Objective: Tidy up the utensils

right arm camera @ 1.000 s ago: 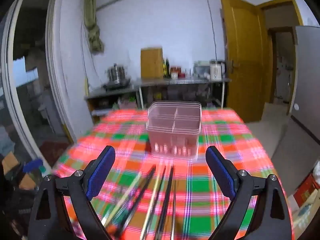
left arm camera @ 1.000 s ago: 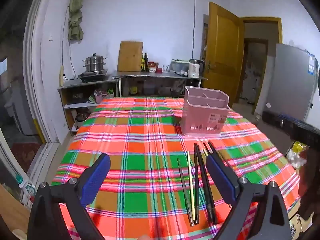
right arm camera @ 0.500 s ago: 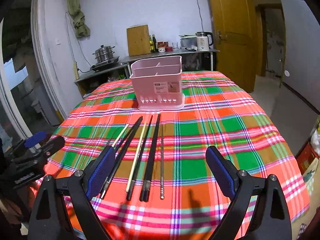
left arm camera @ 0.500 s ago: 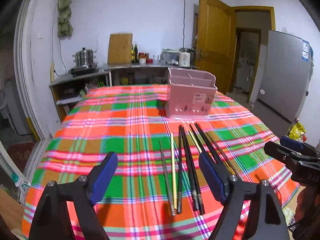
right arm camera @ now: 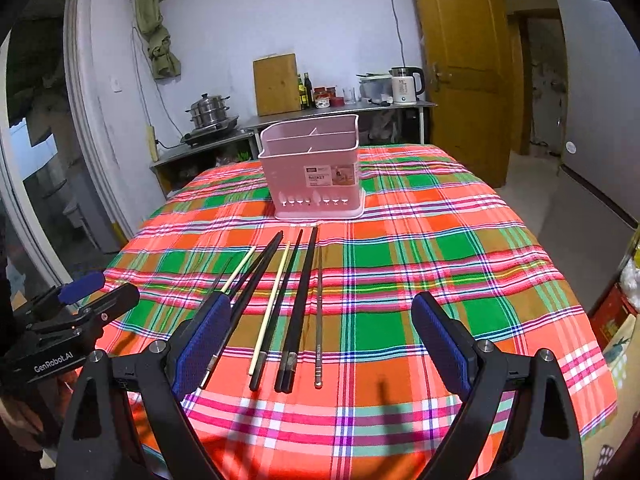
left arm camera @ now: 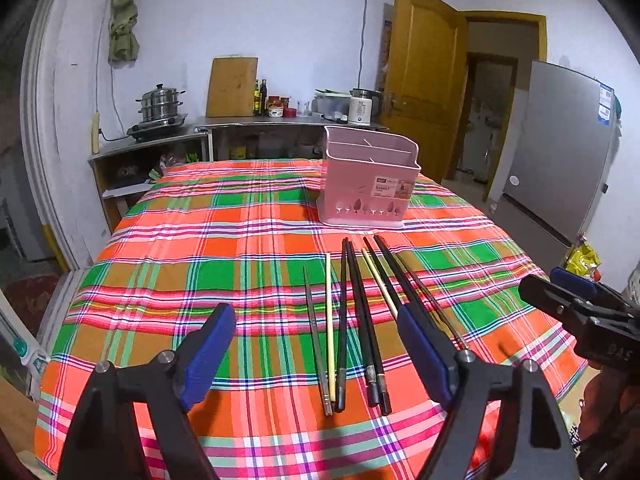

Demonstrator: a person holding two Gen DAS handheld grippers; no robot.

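Several chopsticks lie side by side on the plaid tablecloth: black chopsticks (left arm camera: pixel 354 300) (right arm camera: pixel 300 300), pale wooden chopsticks (left arm camera: pixel 329 312) (right arm camera: pixel 274 300) and a metal chopstick (left arm camera: pixel 312 320) (right arm camera: pixel 319 312). Behind them stands a pink divided utensil basket (left arm camera: pixel 372 184) (right arm camera: pixel 316 168), empty as far as I can see. My left gripper (left arm camera: pixel 312 320) hovers open over the near ends of the chopsticks, holding nothing. My right gripper (right arm camera: pixel 322 308) is also open above them, with nothing between its fingers. Each gripper shows at the edge of the other's view.
The table (left arm camera: pixel 180 240) ends just below both grippers. A steel counter (left arm camera: pixel 280 124) at the back wall carries a steamer pot, cutting board, bottles and a kettle. A wooden door (left arm camera: pixel 424 92) and a grey fridge (left arm camera: pixel 560 152) stand to the right.
Both grippers have come down and closer to the table, so the chopsticks now sit between their fingers in view. The left jaws stand slightly narrower than a second ago.
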